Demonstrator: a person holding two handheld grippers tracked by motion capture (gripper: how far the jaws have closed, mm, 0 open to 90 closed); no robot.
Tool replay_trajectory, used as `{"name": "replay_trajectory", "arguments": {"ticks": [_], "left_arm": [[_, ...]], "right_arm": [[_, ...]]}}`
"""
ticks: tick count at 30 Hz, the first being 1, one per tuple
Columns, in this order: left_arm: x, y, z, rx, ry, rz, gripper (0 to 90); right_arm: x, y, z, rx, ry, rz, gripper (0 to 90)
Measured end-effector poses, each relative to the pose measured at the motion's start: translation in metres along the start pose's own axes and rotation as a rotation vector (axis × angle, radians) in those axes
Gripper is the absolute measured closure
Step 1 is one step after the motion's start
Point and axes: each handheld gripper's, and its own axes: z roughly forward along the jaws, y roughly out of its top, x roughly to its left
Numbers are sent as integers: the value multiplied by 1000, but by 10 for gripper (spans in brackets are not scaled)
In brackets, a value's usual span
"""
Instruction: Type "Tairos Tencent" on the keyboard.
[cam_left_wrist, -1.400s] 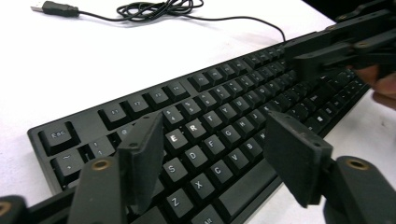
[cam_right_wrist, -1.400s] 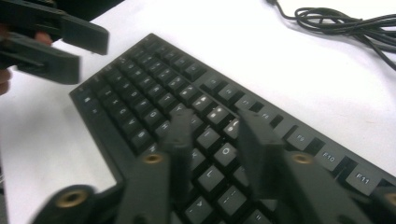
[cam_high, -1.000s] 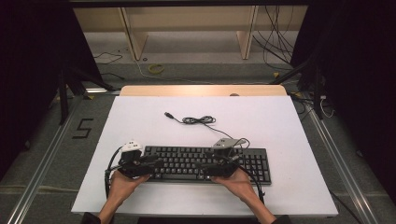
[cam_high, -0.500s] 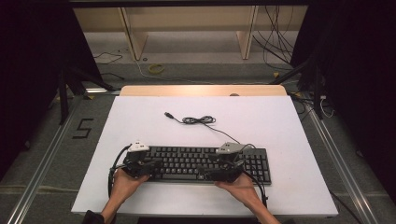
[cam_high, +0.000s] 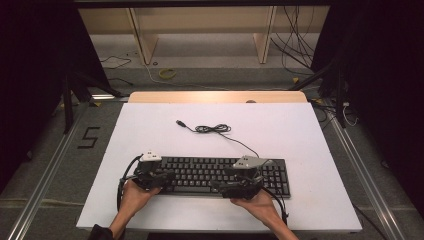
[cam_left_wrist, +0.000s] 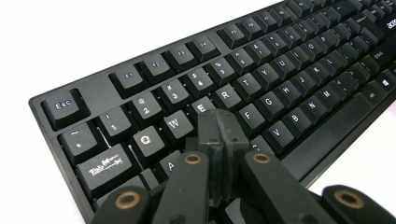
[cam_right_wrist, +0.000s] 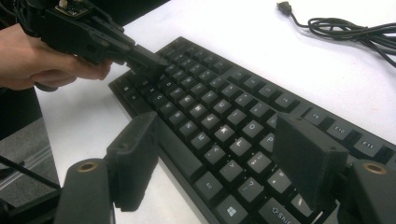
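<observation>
Black keyboard lies near the front edge of the white worktop, its cable trailing loose behind it. Both claws hover over the keys, the left claw at the keyboard's left end and the right claw nearer its middle.

In the left claw view, the left claw is pressed together with nothing between its jaws, its tip around the S key.

In the right claw view, the right claw has just been opening and now stands apart, straddling the bottom key rows.

With 2 pads that wide, a press could catch neighbouring keys or nudge the keyboard off the edge.
</observation>
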Motion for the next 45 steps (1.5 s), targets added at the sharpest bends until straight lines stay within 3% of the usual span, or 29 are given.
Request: {"name": "replay_trajectory", "arguments": {"ticks": [15,28,33,40,45], "left_arm": [[1,-2,4,26,3,3,895],[2,-2,1,14,-7,-6,892],[2,0,-8,-43,-29,-28,790],[7,-2,-12,-79,-74,-69,539],[7,-3,-16,-119,-86,-67,421]], "right_arm": [[1,-3,-1,7,0,3,325],[-1,-3,-1,6,-6,3,326],[0,-3,0,6,-3,8,326],[0,-2,2,11,3,18,327],[-1,0,4,12,8,25,332]]}}
